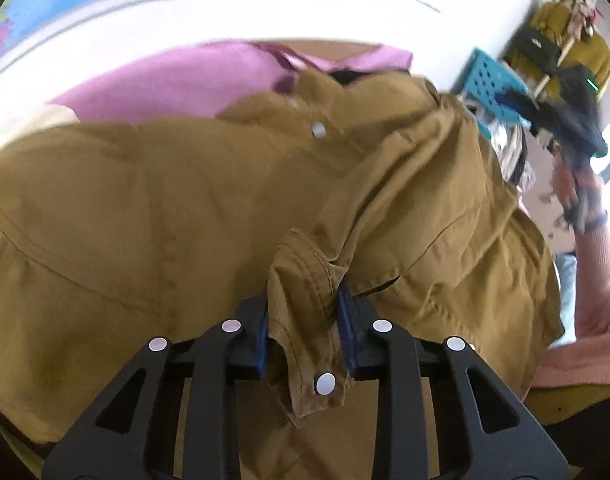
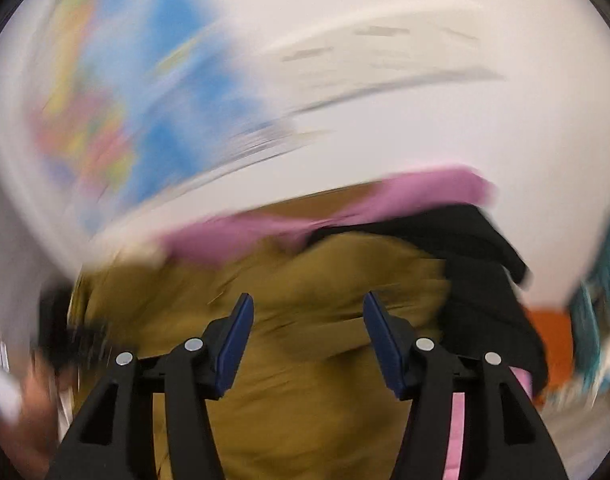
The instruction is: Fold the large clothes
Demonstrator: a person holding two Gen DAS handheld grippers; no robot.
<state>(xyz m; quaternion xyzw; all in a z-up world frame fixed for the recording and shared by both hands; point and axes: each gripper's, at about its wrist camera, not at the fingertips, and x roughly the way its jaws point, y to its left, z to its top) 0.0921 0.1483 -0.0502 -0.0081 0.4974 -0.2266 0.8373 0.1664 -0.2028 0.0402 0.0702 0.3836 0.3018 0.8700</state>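
White table [image 1: 105, 52] under a clothes heap. Left claw [image 1: 303, 320] clenched on the buttoned cuff [image 1: 309, 336] of the mustard-brown cotton shirt [image 1: 145, 200], which sprawls across the table. Right claw [image 2: 307, 340], released and holding nothing, hovers over the same shirt; view blurred. Beyond it: pink garment [image 1: 185, 76], black garment [image 2: 477, 248]. Far right: blue perforated plastic basket [image 1: 493, 80], a person's pink sleeve [image 1: 597, 280].
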